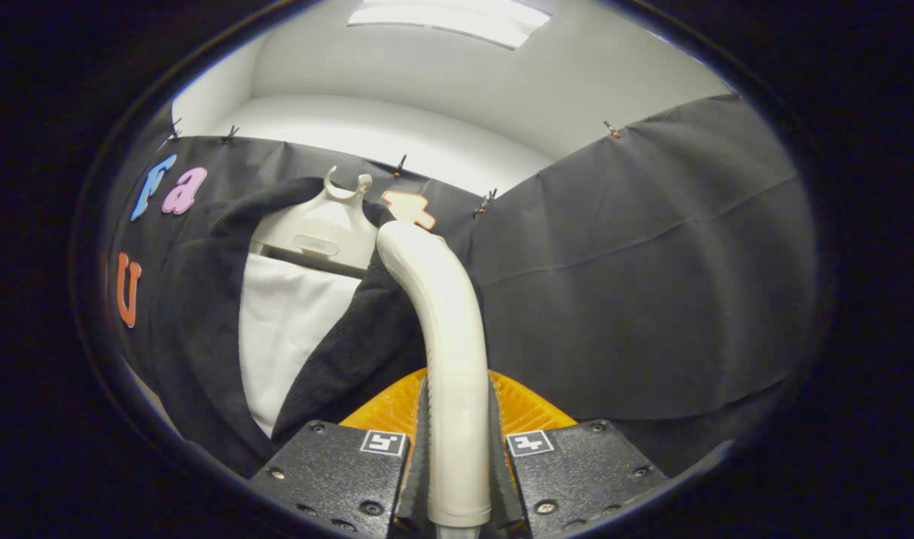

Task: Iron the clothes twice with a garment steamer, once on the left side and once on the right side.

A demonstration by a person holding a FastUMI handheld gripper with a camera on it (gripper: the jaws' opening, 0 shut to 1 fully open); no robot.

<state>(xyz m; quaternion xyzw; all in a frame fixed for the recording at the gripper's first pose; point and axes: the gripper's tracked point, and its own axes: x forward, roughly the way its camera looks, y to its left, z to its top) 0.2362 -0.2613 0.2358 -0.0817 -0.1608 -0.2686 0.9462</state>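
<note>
My gripper is shut on the cream handle of the garment steamer, which rises between the fingers and curves forward at its top. The steamer's head end reaches the right front panel of a dark knitted jacket hanging on a white hanger stand. A white inner board or shirt shows between the jacket's two open front panels. The jacket's left panel hangs beyond the fingers to the left. The steamer's face itself is hidden behind its handle.
Black cloth forms the booth wall behind and to the right of the jacket. A white wall and a ceiling light lie above it. An orange ribbed part sits just behind the fingers.
</note>
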